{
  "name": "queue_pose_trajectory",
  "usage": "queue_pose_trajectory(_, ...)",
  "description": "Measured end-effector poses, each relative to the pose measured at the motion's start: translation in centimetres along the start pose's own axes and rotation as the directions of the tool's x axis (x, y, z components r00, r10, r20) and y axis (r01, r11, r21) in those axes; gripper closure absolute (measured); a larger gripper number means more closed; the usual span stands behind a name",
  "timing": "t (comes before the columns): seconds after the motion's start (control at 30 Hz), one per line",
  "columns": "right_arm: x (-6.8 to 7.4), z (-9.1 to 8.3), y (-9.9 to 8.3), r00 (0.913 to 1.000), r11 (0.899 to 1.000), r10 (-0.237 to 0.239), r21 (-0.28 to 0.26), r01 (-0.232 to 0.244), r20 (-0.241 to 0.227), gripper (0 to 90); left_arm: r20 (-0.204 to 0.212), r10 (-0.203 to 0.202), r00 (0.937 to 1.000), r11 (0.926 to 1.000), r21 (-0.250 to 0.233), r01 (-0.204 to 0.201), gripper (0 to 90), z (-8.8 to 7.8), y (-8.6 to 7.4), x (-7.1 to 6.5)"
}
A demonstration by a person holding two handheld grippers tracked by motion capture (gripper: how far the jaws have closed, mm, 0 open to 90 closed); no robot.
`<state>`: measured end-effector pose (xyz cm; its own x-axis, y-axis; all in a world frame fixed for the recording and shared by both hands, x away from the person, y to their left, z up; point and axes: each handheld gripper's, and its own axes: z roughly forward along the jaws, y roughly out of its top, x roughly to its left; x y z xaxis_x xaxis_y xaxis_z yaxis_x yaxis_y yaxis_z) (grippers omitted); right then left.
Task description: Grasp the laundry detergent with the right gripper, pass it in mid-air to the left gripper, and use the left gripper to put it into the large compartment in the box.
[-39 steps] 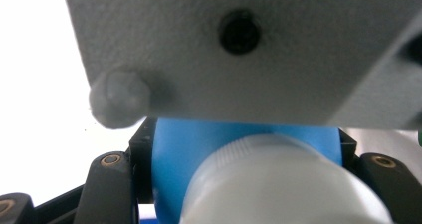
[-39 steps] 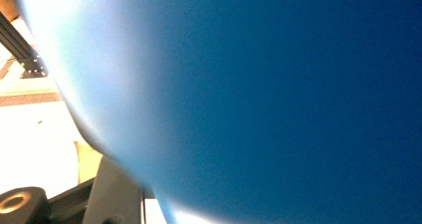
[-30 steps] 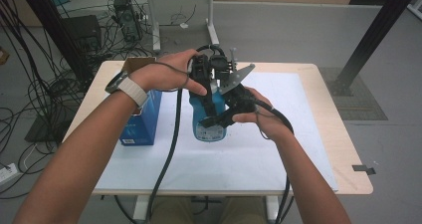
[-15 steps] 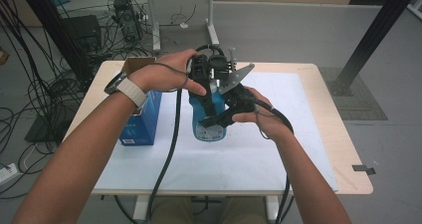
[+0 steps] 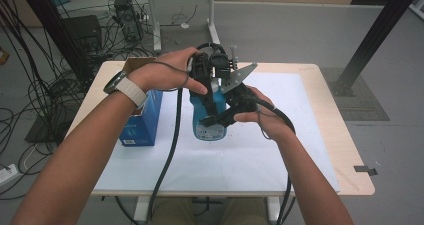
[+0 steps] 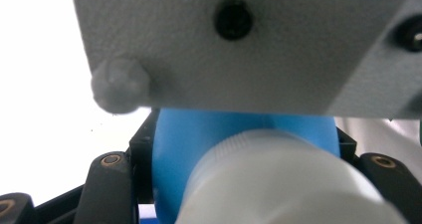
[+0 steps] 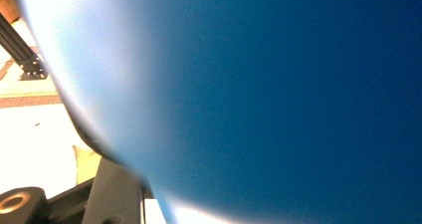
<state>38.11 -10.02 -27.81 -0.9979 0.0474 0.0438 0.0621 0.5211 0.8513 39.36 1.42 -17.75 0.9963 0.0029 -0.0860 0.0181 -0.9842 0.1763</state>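
My left gripper [image 5: 209,92] and right gripper [image 5: 225,116] both clamp the blue bottle [image 5: 206,122] above the table [image 5: 320,115] middle.

My left gripper [image 5: 207,92] and right gripper [image 5: 225,116] sit close together at table centre, both clamped tight, forearms angled inward, watch [image 5: 125,90] on my left wrist.
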Motion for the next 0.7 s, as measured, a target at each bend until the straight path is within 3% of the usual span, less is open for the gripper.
queue_pose_trajectory(0.13, 0.0, 0.0, 0.1, 0.9999, 1.000, -0.012, -0.004, 0.012, 0.009, 43.2, -0.012, 0.004, 0.9999, 1.0000, -0.001, -0.004, 39.2, -0.2, 0.0, -0.2)
queue_pose_trajectory(0.17, 0.0, 0.0, 0.1, 0.9999, 1.000, -0.010, -0.014, 0.010, 0.001, 40.7, -0.014, 0.005, 0.9999, 1.0000, 0.004, -0.005, 39.2, -0.2, 0.0, -0.2)
queue_pose_trajectory(0.2, -0.1, 0.0, 0.0, 0.9999, 1.000, -0.011, -0.017, 0.011, 0.010, 32.0, -0.016, 0.002, 0.9999, 0.9999, 0.010, -0.002, 39.2, -0.2, 0.0, -0.2)
queue_pose_trajectory(0.23, -0.2, -0.1, -0.1, 0.9998, 1.000, 0.012, -0.012, -0.012, 0.017, 24.8, -0.015, 0.001, 0.9999, 0.9999, 0.013, -0.001, 39.2, -0.3, 0.0, -0.2)
queue_pose_trajectory(0.27, -0.2, -0.3, -0.3, 0.9990, 0.999, 0.041, -0.015, -0.041, 0.015, 22.3, -0.016, -0.004, 0.9999, 0.9999, 0.010, 0.004, 39.1, -0.3, -0.1, -0.3)
queue_pose_trajectory(0.3, -0.4, -0.7, -0.6, 0.9992, 0.999, 0.033, -0.014, -0.033, 0.022, 21.9, -0.015, -0.004, 0.9999, 0.9999, 0.009, 0.004, 39.1, -0.4, -0.2, -0.3)
queue_pose_trajectory(0.37, -0.5, -1.6, -1.4, 0.9969, 0.997, 0.071, -0.012, -0.071, 0.034, 15.7, -0.016, -0.014, 0.9998, 0.9999, 0.006, 0.014, 39.1, -0.5, -0.3, -0.3)
queue_pose_trajectory(0.53, -0.6, -3.8, -2.5, 0.9923, 0.994, 0.111, 0.014, -0.112, 0.054, 15.2, -0.035, -0.031, 0.9989, 0.9994, 0.015, 0.032, 38.9, -0.7, -0.4, -0.4)
queue_pose_trajectory(0.7, -0.6, -5.9, -3.1, 0.9840, 0.984, 0.159, 0.071, -0.164, 0.081, 10.1, -0.054, -0.079, 0.9954, 0.9965, 0.022, 0.081, 38.9, -1.4, -0.5, -0.5)
